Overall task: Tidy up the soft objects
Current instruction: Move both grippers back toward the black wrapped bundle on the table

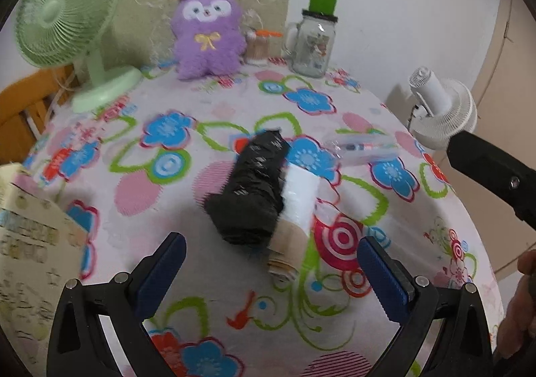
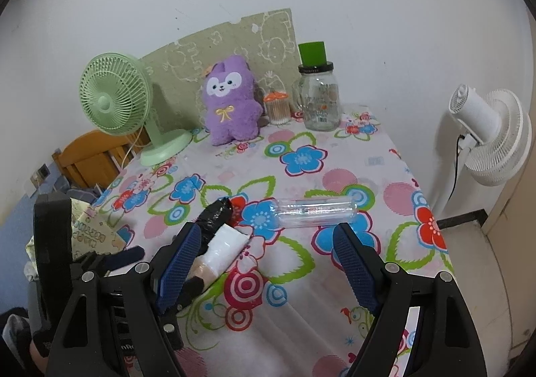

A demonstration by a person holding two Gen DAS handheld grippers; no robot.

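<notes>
A black roll of plastic bags (image 1: 249, 189) lies on the flowered tablecloth (image 1: 207, 129), against a white roll (image 1: 299, 196) with a cardboard core (image 1: 288, 241). My left gripper (image 1: 271, 263) hovers just short of them, open, with nothing between its blue pads. In the right wrist view the same black roll (image 2: 216, 214) and white roll (image 2: 224, 249) lie by the left finger of my right gripper (image 2: 268, 256), which is open and empty. A clear plastic tube (image 2: 315, 211) lies just beyond its fingertips. A purple plush toy (image 2: 231, 102) sits at the table's back edge.
At the back stand a green desk fan (image 2: 117, 99), a toothpick holder (image 2: 277, 109) and a glass jar with a green cap (image 2: 318, 99). A white fan (image 2: 485, 129) stands off the table's right side. A printed paper bag (image 1: 30, 243) lies at the left edge.
</notes>
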